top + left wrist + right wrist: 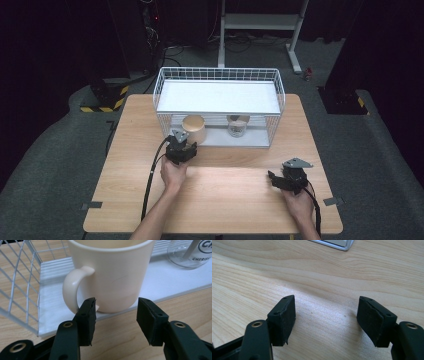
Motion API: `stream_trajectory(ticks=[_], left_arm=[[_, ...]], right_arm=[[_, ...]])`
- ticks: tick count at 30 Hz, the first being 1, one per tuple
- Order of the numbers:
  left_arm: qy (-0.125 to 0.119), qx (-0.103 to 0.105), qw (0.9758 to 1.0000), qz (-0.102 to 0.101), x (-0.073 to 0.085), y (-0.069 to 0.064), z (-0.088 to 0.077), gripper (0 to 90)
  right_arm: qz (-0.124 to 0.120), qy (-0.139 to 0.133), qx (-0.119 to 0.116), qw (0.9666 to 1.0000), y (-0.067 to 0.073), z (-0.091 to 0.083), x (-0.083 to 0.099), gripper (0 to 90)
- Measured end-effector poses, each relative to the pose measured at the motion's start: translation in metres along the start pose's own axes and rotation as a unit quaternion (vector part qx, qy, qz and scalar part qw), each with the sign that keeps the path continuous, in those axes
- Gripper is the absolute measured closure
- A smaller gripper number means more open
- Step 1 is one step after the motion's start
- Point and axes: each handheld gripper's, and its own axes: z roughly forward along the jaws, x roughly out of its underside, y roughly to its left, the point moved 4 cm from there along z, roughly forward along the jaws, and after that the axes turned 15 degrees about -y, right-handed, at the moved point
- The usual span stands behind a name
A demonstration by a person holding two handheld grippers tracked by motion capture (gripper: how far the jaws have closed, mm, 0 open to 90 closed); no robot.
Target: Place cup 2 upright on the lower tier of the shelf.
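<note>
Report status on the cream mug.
Left claw open at cream mug, not gripping. Mug inside wire basket. Right claw open over table. No obstruction.

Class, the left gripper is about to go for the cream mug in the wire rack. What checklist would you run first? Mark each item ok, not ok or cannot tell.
1. Left gripper has its jaws apart with nothing between them: ok.
2. Mug stands upright on the rack's lower shelf: ok.
3. Jaw gap wide enough for the mug's body: it looks too narrow, probably not ok.
4. Handle is clear of the jaws: it is close to one pad, not ok.
5. Glass jar stands apart from the mug: ok.
6. Mug is empty: cannot tell.
</note>
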Motion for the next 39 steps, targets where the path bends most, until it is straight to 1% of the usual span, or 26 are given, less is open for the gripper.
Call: stream_trajectory(ticks=[3,4,7,9,12,14,15,16,18,20,21,24,27,31,33,34,35,36,37,39], left_arm=[[0.0,-0.002,1.0,0.0,-0.002,0.001,0.003,50.1],[-0.006,-0.004,0.9999,-0.01,-0.003,0.003,0.005,50.4],[-0.002,-0.007,0.9999,-0.011,-0.001,0.004,0.007,50.8],[-0.001,-0.006,0.9999,-0.015,0.0,0.004,0.009,50.8],[-0.004,-0.01,0.9998,-0.016,0.0,0.004,0.011,50.7],[-0.003,-0.016,0.9997,-0.016,0.0,0.004,0.013,50.8],[0.004,-0.016,0.9998,-0.01,0.0,0.004,0.014,50.6],[0.005,-0.018,0.9998,-0.011,-0.001,0.003,0.016,49.7],[0.008,-0.014,0.9998,-0.008,-0.002,0.004,0.017,49.6],[0.008,-0.016,0.9998,-0.011,-0.003,0.003,0.019,49.7],[0.01,-0.017,0.9998,-0.006,-0.004,0.003,0.021,49.7],[0.007,-0.013,0.9997,-0.017,-0.004,0.003,0.023,49.8],[0.008,-0.012,0.9997,-0.019,-0.004,0.003,0.025,50.0],[0.013,-0.007,0.9998,-0.015,-0.007,0.0,0.033,49.9],[0.015,-0.006,0.9998,-0.014,-0.008,0.001,0.035,50.2],[0.012,-0.005,0.9997,-0.021,-0.009,0.001,0.036,50.2],[0.013,-0.004,0.9996,-0.024,-0.01,0.003,0.037,50.7],[0.017,-0.002,0.9994,-0.031,-0.009,0.003,0.038,50.7],[0.017,-0.002,0.9994,-0.031,-0.009,0.003,0.038,50.7],[0.025,-0.006,0.9994,-0.023,-0.008,0.004,0.041,50.6]], right_arm=[[0.0,0.0,0.0,1.0,0.0,0.0,0.0,31.4],[0.0,0.0,0.0,1.0,0.0,0.0,0.0,31.5],[0.002,0.001,0.0,1.0,0.0,0.0,0.0,31.4],[0.002,0.001,0.0,1.0,0.0,0.0,0.0,31.5],[0.002,0.001,0.0,1.0,0.0,0.0,0.0,31.4],[0.0,0.0,0.0,1.0,0.0,0.0,0.0,31.5],[0.0,0.0,0.0,1.0,0.0,0.0,0.0,31.4],[0.0,0.0,0.0,1.0,0.0,0.0,0.0,31.4],[0.0,0.0,0.0,1.0,0.0,0.0,0.0,31.4],[-0.001,0.0,0.0,1.0,0.0,0.0,0.0,31.4],[0.0,0.0,0.0,1.0,0.001,0.0,0.0,31.4],[0.002,0.001,0.0,1.0,0.001,0.0,0.0,31.4],[0.002,0.001,0.0,1.0,0.001,0.0,0.0,31.4],[0.001,0.001,0.0,1.0,0.001,0.0,0.0,31.4],[0.001,0.001,0.0,1.0,0.001,0.0,0.0,31.4],[0.002,0.001,0.0,1.0,0.001,-0.001,0.0,31.4],[0.001,0.001,0.0,1.0,0.0,-0.001,0.0,31.3],[0.001,0.001,0.0,1.0,0.0,-0.001,0.0,31.3],[0.001,0.001,0.0,1.0,0.0,-0.001,0.0,31.3],[0.001,0.001,0.0,1.0,0.0,-0.001,0.0,31.4]])
